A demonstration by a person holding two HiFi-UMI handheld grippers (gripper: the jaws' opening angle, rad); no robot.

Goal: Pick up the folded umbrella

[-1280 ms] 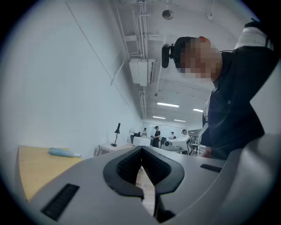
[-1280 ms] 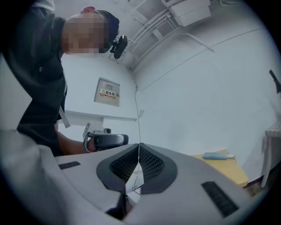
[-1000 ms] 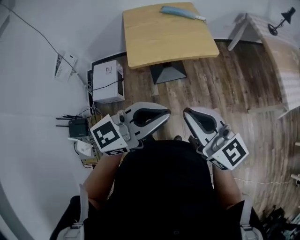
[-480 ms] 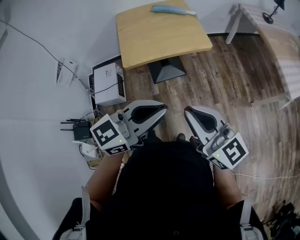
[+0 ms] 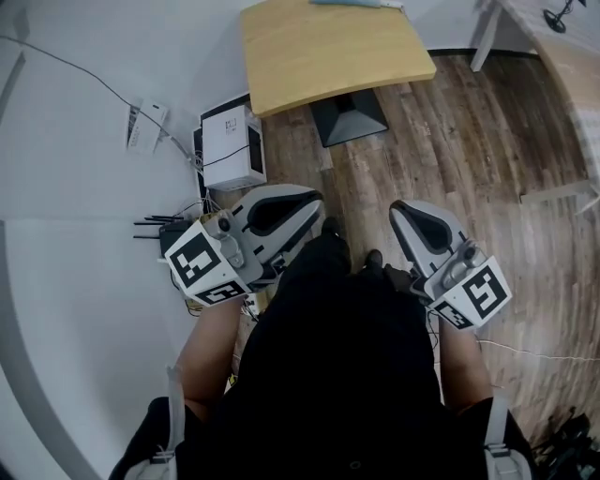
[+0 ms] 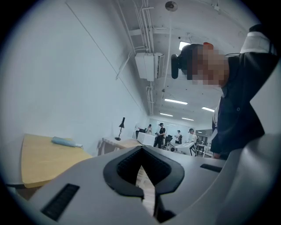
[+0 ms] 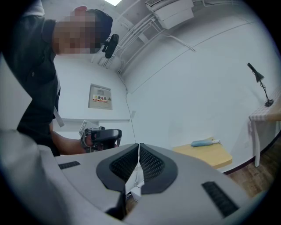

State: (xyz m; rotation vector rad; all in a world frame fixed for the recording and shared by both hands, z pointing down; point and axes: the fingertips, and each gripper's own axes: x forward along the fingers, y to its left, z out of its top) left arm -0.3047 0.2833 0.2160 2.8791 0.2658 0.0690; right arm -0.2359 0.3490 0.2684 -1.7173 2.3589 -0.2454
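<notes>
The folded umbrella (image 5: 361, 3) is light blue with a pale handle and lies at the far edge of a small wooden table (image 5: 328, 52), cut off by the top of the head view. It also shows small in the left gripper view as the umbrella (image 6: 66, 141) and in the right gripper view as the umbrella (image 7: 204, 142). Both grippers are held close to the person's body, far short of the table. My left gripper (image 5: 314, 202) is shut with nothing in it. My right gripper (image 5: 403, 208) is shut and empty too, its pads meeting along a thin line.
A white box (image 5: 232, 150), a black router (image 5: 173, 234) and cables lie on the floor by the left wall. The table's black base (image 5: 349, 114) stands on wood flooring. A second table with a black lamp (image 5: 562, 11) is at the right. People stand far off (image 6: 162, 132).
The table and umbrella have slid toward the top of the head view, the umbrella now at its edge. Both grippers sit lower in the picture, the right one further right. Jaws stay shut.
</notes>
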